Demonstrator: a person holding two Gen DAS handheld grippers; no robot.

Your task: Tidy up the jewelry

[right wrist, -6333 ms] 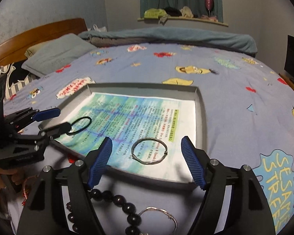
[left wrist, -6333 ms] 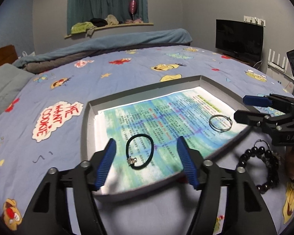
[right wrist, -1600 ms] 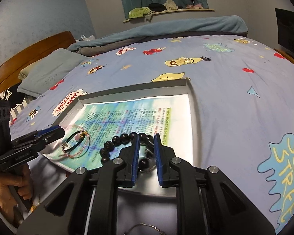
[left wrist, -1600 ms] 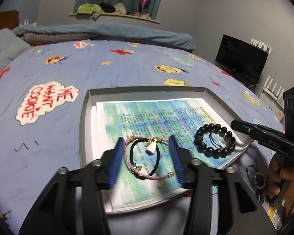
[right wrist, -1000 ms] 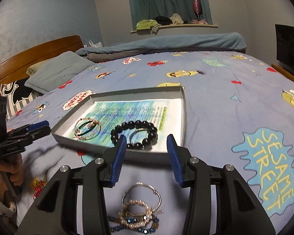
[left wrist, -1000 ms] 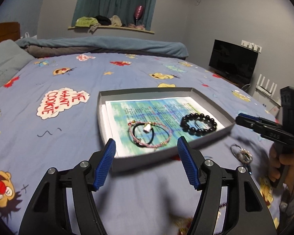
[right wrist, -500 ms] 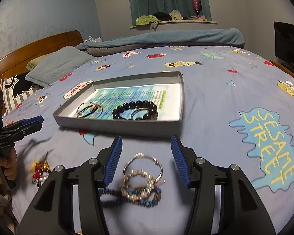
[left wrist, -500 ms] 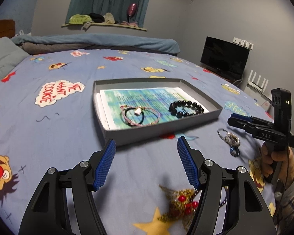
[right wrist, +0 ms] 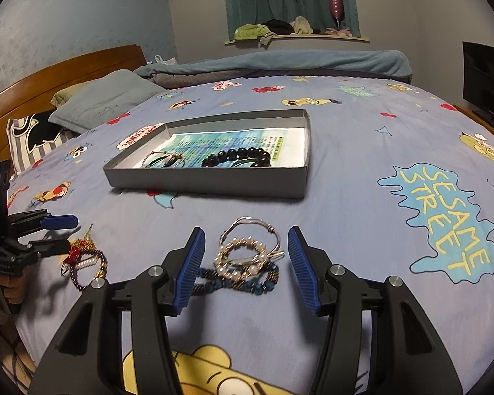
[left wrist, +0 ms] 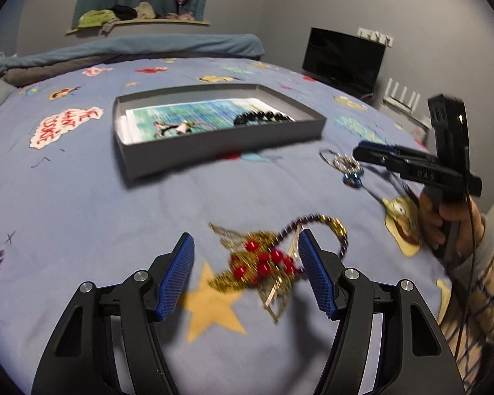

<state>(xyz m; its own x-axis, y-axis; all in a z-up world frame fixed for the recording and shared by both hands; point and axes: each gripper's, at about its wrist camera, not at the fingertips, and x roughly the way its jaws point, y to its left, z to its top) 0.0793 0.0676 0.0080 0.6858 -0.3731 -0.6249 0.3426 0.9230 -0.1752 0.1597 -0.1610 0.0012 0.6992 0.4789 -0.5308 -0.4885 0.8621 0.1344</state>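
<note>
A grey tray (left wrist: 220, 149) (right wrist: 214, 182) on the blue bedspread holds a black bead bracelet (right wrist: 237, 158) (left wrist: 263, 118) and a pink cord bracelet over a black loop (right wrist: 163, 159) (left wrist: 173, 128). My left gripper (left wrist: 245, 275) (right wrist: 54, 233) is open around a gold ornament with red beads and a purple bead chain (left wrist: 270, 261) (right wrist: 82, 260) on the bed. My right gripper (right wrist: 243, 261) (left wrist: 365, 153) is open around a pile of a pearl bracelet (right wrist: 242, 256), a silver bangle (right wrist: 253, 227) and a blue bead strand (right wrist: 233, 283).
Grey pillows (right wrist: 105, 98) and a wooden headboard (right wrist: 49, 75) lie at the left. A folded blue blanket (right wrist: 280, 64) runs along the far side. A black TV (left wrist: 344, 59) stands at the right by the wall.
Both grippers have pulled back from the tray and dropped toward the bed. The gold ornament now lies between my left fingers and the bracelet pile between my right fingers.
</note>
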